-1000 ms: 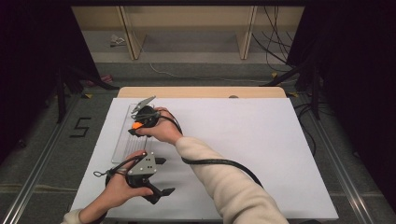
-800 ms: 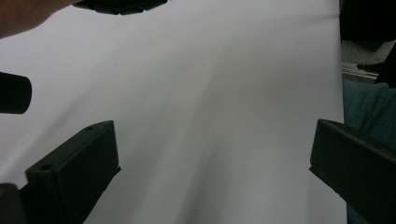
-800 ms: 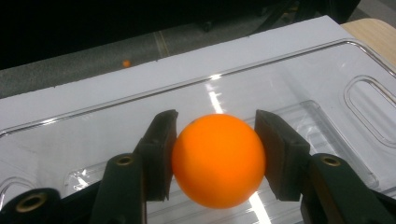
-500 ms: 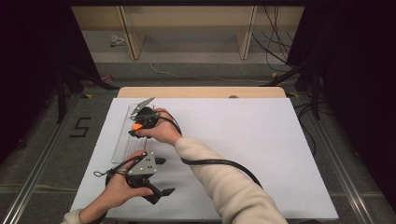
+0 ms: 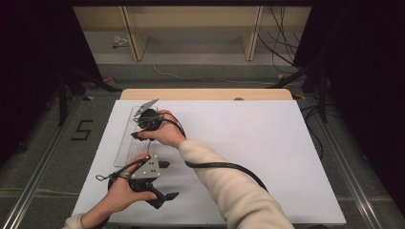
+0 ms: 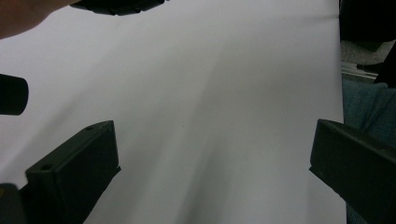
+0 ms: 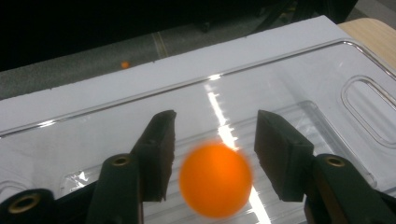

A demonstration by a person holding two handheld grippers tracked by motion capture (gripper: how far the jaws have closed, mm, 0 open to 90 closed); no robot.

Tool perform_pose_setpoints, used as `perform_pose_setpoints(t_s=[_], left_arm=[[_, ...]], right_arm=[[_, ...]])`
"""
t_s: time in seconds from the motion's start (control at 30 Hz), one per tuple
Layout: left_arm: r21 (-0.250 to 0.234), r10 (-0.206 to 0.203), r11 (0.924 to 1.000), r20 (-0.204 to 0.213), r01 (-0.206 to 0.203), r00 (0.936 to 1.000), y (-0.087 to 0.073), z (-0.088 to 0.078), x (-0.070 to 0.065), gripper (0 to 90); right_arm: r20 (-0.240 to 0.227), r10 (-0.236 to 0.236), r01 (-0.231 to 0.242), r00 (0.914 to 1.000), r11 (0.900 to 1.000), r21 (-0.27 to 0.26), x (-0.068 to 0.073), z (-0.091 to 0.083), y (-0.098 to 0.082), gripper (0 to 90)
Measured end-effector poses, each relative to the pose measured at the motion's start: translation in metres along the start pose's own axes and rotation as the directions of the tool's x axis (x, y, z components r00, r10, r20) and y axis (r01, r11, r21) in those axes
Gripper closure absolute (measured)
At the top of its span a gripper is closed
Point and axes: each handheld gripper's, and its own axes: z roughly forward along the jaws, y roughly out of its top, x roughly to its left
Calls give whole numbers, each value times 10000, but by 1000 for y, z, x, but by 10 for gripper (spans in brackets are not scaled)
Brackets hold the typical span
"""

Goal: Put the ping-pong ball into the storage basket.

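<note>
One orange ball (image 7: 215,179) sits blurred between the jaws over the clear plastic tray (image 7: 327,74). There is one such tray (image 5: 125,143), lying near the far left corner of the white board (image 5: 267,152), which is itself the single sheet covering the one wooden table (image 5: 205,94). Two grippers are in hand: the left gripper (image 5: 165,180) and the right gripper (image 5: 135,135).

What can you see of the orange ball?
The orange ball is small, round, smooth and plain, like a table tennis ball. Its outline is blurred in the right gripper view. It sits between the jaws of the right gripper, which have just been opening; gaps show on both sides, so neither pad presses it. Beneath it lies a clear plastic tray on the white sheet. Whether it touches the tray is unclear.
</note>
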Motion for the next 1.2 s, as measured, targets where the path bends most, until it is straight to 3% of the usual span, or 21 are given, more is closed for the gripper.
perform_pose_setpoints(t_s=[0.2,0.47,1.2], left_arm=[[17,-12,10000,3,12,10000,0,0,0,6],[29,-12,10000,8,12,10000,0,0,0,6],[19,-27,10000,-13,27,10000,0,0,0,6]], right_arm=[[-116,121,-125,9999,9995,-307,-1,-4,1,335],[57,-62,65,10000,9993,-380,-2,-18,-1,221],[151,-183,189,9997,9991,-389,-2,-50,-16,162]])
